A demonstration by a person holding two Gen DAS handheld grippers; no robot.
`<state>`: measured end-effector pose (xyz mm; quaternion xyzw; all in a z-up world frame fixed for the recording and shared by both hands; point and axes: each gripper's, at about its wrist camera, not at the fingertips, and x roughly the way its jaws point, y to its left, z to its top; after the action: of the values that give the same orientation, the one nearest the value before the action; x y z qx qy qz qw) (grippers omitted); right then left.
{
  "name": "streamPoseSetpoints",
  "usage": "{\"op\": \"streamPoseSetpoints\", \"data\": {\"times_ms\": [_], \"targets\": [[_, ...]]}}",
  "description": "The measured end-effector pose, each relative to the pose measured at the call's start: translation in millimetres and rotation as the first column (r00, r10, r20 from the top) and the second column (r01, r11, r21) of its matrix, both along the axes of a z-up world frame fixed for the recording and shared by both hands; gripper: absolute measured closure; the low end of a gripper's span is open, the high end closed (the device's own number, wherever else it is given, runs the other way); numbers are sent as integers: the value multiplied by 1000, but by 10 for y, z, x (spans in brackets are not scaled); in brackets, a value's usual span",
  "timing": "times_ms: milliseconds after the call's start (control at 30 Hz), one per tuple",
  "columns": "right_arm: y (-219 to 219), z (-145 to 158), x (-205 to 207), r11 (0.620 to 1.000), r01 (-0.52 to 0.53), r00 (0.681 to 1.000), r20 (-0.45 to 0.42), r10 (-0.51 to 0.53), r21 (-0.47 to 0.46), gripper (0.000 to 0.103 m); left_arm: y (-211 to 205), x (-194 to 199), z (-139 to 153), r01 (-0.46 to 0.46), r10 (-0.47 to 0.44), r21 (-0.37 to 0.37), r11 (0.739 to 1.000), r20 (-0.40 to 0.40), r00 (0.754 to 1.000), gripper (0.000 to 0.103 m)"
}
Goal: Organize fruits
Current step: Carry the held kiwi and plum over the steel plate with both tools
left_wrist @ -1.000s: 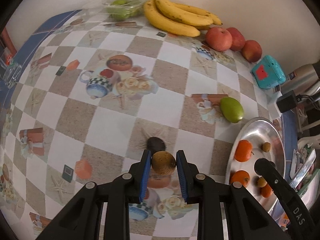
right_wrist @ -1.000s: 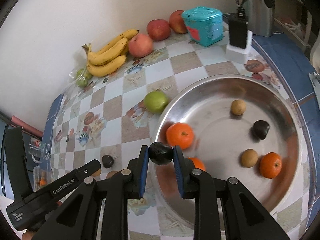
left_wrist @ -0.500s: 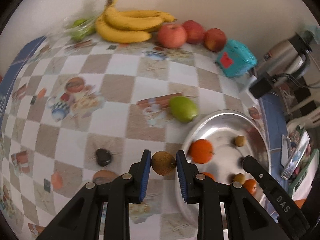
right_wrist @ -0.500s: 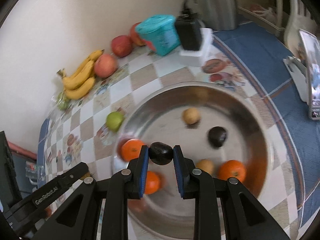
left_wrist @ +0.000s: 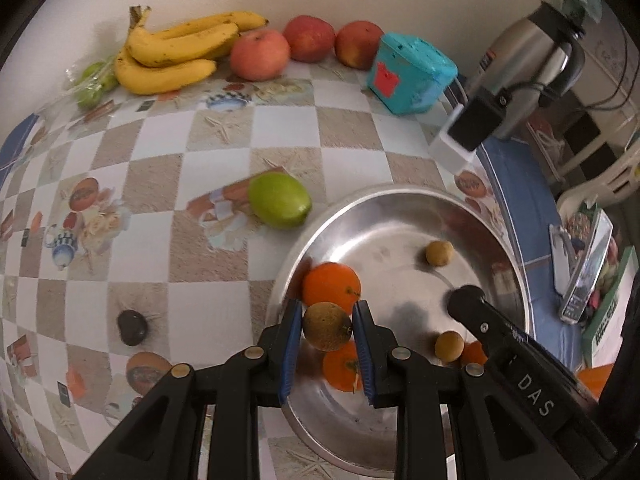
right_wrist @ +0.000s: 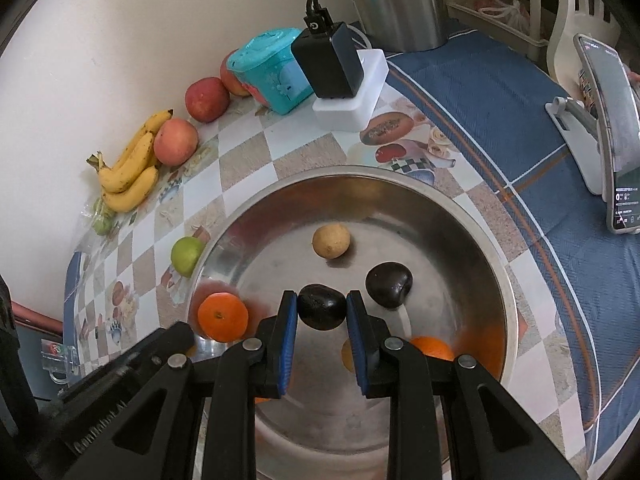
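Note:
My left gripper [left_wrist: 326, 326] is shut on a small brown fruit [left_wrist: 327, 325], held over the left rim of the steel bowl [left_wrist: 400, 208]. Beneath it lie two oranges [left_wrist: 331, 286] and two small tan fruits [left_wrist: 439, 253]. My right gripper [right_wrist: 322, 312] is shut on a small dark fruit [right_wrist: 322, 311] above the middle of the steel bowl [right_wrist: 472, 224]. In the right wrist view a second dark fruit [right_wrist: 389, 285], a tan fruit [right_wrist: 331, 241] and an orange [right_wrist: 223, 317] rest in the bowl. A green fruit [left_wrist: 279, 199] and a dark fruit [left_wrist: 132, 327] lie on the checkered cloth.
Bananas [left_wrist: 176, 54] and three red apples [left_wrist: 260, 54] line the back wall. A teal box [left_wrist: 410, 74], a charger on a white block [left_wrist: 466, 132] and a steel kettle [left_wrist: 528, 64] stand to the right. A phone on a stand [right_wrist: 612, 132] sits at far right.
Both grippers have carried their fruits to the right, from over the cloth and the bowl's edge to over the bowl. The dark fruit on the cloth now lies well to the left.

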<state>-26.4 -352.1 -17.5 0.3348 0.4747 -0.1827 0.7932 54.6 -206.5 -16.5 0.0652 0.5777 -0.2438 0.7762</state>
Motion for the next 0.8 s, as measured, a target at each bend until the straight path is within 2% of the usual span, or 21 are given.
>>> {"op": "streamPoseSetpoints", "data": {"times_ms": [800], "targets": [[115, -57, 103, 998, -57, 997, -60, 55, -32, 77, 49, -41, -155, -11, 12, 36, 999, -23, 1000, 74]]}}
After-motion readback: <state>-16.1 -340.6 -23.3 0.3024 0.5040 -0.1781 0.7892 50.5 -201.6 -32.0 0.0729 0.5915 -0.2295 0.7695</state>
